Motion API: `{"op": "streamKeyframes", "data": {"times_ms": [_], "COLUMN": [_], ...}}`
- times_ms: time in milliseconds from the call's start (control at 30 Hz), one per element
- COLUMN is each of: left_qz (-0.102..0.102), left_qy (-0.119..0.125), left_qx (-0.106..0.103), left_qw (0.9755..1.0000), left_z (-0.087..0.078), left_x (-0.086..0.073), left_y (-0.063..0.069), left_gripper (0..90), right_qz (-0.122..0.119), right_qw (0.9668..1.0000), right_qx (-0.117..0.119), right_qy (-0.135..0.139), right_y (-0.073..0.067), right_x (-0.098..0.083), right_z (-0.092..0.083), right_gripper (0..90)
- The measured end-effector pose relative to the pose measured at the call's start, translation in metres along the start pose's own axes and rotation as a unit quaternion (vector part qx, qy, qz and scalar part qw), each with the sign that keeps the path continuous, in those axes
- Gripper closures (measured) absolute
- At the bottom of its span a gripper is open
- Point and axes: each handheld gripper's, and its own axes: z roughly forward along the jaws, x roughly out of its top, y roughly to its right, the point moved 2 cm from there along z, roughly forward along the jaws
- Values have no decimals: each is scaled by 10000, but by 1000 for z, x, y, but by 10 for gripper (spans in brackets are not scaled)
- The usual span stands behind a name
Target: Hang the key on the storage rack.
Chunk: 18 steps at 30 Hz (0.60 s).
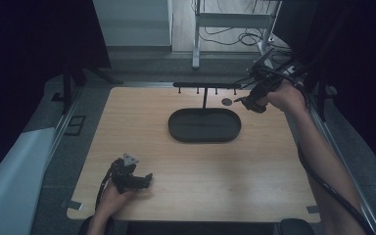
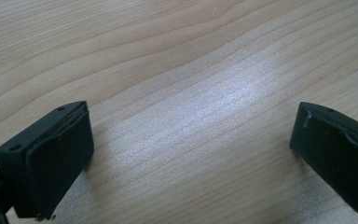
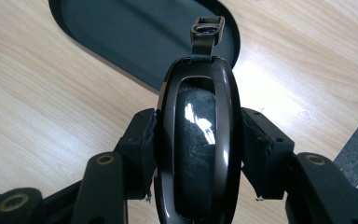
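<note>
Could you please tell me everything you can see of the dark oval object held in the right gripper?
The oval object looks like a car key fob: a glossy, dark brown, plastic-looking shell framing a black inset panel that catches reflections. A small black strap loop sticks out of its far end. It is clamped between the pads of the right gripper, which press on its two long sides. It hangs in the air above the wooden table, near the black oval tray, touching neither.

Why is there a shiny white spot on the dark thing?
In the right gripper view, light glints off the glossy key fob and washes out the table beside it. The left gripper view has a soft pale sheen on the wood. The high view is dim, with dark corners.
</note>
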Motion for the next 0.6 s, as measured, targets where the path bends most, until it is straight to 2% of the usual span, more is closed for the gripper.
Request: {"op": "streamKeyframes", "data": {"times_ms": [233, 600], "left_qz": [6, 5], "left_qy": [-3, 5], "left_qx": [10, 6], "left_qw": [10000, 10000], "left_z": [0, 0], "left_x": [0, 0], "left_y": [0, 0], "left_gripper": [0, 0], "right_qz": [52, 185], "right_qw": [9999, 9994], "right_qx": [13, -141], "right_qy": [92, 262], "right_y": [-1, 0], "right_x": [12, 24], "right_z": [-7, -9], "right_gripper": [490, 490]}}
